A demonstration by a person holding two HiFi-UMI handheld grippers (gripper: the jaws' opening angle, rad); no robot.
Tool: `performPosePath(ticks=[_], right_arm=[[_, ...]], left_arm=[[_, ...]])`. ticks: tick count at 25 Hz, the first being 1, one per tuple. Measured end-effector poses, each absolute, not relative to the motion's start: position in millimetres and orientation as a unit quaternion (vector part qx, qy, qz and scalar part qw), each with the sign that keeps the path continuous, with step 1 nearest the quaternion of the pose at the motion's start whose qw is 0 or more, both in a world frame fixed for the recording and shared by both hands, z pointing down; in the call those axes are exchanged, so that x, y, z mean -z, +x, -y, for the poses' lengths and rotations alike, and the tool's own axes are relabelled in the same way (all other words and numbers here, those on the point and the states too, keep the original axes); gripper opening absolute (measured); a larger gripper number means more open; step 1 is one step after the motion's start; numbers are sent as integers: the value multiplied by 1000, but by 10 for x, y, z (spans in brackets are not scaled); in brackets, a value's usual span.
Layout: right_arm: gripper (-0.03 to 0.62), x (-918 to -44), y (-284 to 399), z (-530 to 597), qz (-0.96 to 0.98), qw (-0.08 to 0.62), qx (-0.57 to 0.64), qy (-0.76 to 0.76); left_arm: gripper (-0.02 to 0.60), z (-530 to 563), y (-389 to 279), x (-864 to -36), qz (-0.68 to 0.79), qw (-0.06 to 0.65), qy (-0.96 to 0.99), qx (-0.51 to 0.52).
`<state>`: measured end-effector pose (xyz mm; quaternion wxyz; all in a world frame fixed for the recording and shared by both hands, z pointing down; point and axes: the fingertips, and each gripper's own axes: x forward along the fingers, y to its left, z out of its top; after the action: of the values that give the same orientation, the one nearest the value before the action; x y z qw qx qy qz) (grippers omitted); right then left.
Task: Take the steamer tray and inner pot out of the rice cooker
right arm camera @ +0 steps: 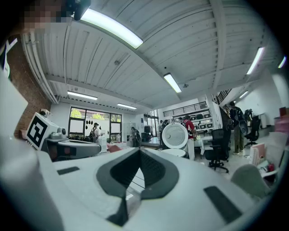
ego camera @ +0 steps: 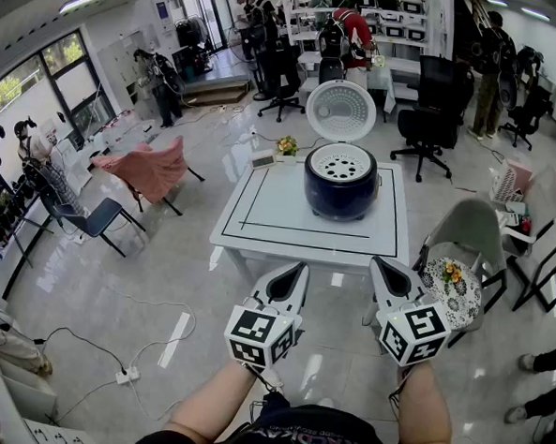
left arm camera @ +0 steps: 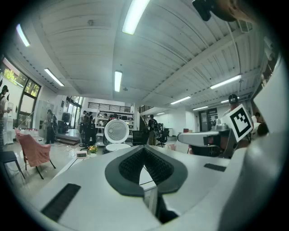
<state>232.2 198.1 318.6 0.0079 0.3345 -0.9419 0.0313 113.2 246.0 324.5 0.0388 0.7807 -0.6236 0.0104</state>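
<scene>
A dark blue rice cooker (ego camera: pixel 340 186) stands on the white table (ego camera: pixel 278 221) with its round lid (ego camera: pixel 341 109) raised. A white perforated steamer tray (ego camera: pixel 341 161) sits in its top; the inner pot is hidden beneath. My left gripper (ego camera: pixel 295 269) and right gripper (ego camera: pixel 382 268) hover level in front of the table's near edge, both shut and empty, well short of the cooker. The left gripper view shows the lid (left arm camera: pixel 116 131) far ahead over the left gripper (left arm camera: pixel 143 155). The right gripper view shows the lid (right arm camera: pixel 174 135) beyond the right gripper (right arm camera: pixel 140 157).
A small flower pot (ego camera: pixel 286 146) and a small white device (ego camera: pixel 262 160) sit at the table's far left corner. A grey chair (ego camera: pixel 470 233) and a small round patterned table (ego camera: pixel 453 286) stand to the right. Black office chairs, a pink draped chair (ego camera: pixel 148 169) and several people stand around.
</scene>
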Motion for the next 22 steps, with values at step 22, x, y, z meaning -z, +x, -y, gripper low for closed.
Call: performPosePath(ticks=[22], right_arm=[[2, -3310, 1992, -1762, 937, 4, -55, 344]], left_arm=[[8, -2178, 768, -3379, 613, 53, 788, 1]])
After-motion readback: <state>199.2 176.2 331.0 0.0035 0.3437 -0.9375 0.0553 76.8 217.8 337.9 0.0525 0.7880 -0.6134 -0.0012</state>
